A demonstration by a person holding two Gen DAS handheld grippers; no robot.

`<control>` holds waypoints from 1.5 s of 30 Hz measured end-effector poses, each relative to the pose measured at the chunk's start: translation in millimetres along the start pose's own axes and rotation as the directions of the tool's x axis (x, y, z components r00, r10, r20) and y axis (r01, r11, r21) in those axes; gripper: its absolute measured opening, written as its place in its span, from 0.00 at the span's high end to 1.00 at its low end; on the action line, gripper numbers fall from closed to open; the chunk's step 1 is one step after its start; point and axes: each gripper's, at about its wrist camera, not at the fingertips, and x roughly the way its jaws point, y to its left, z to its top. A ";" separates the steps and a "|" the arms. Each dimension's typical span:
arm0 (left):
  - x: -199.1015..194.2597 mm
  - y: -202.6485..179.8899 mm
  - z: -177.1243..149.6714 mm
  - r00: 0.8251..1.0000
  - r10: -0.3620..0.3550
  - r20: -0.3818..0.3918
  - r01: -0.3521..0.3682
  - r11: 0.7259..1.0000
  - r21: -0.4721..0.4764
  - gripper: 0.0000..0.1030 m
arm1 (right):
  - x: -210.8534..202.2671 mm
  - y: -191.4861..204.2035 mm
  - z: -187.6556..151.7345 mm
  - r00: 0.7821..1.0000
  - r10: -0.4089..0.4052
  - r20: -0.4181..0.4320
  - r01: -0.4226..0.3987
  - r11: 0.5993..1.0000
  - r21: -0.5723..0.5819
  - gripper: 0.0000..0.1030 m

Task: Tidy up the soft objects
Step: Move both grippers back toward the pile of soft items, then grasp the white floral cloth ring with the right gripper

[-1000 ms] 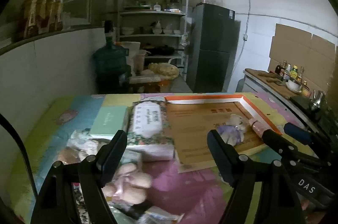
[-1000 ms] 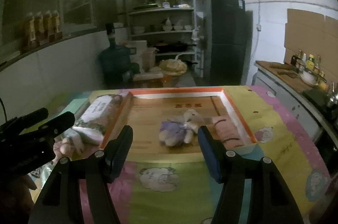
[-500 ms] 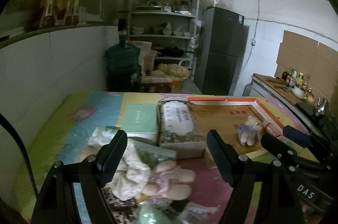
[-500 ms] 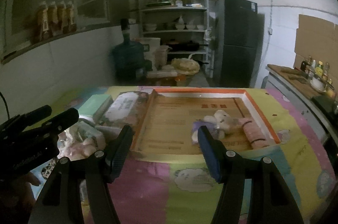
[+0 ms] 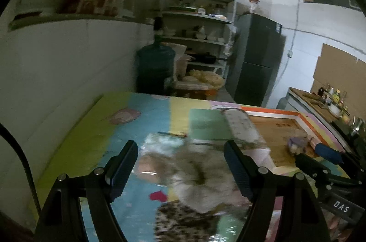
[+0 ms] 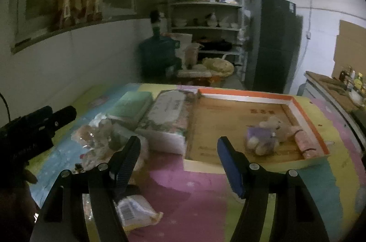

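A kitchen table covered with a bright patchwork cloth fills both wrist views. The left gripper hangs with its jaws spread wide and nothing between them, above a blurred heap of plastic-wrapped soft toys near the left front of the table. Details of the heap are smeared by motion; a leopard-print item lies at its near edge. The right gripper is likewise released, its jaws wide apart over bare cloth, holding nothing. Beyond it sits a shallow cardboard tray with an orange rim. Inside the tray, toward its right side, a small teddy bear in a purple garment lies on its side, touching a pink rolled cloth against the tray's right wall. Just left of the tray lies a floral tissue pack, and left of that a green pack. The toy heap rests in front of these packs. A small wrapped packet with a barcode lies on the cloth beneath the right gripper's left finger. Behind the table stand a water jug, shelves and a dark fridge.
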 end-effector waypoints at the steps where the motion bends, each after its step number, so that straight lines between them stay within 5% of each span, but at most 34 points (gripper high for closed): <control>1: 0.9 6.5 -0.9 1.000 0.007 -0.004 -0.007 1.000 -0.009 0.24 | 2.1 3.9 -0.3 1.000 0.007 -0.004 -0.007 1.000 -0.005 0.31; 21: 17.6 81.6 -16.4 0.997 0.055 -0.050 -0.058 0.996 -0.071 0.24 | 57.8 97.2 2.3 0.964 0.235 -0.123 -0.253 0.955 -0.156 0.31; 35: 42.7 91.1 -21.9 0.993 -0.044 -0.114 0.041 0.999 -0.032 0.24 | 106.3 116.2 -4.1 0.953 0.192 -0.233 -0.234 0.957 -0.172 0.88; 45: 72.9 71.8 -24.3 0.972 -0.121 -0.202 0.115 0.993 -0.040 0.24 | 74.7 94.5 13.7 0.964 0.233 -0.129 -0.247 0.963 -0.105 0.92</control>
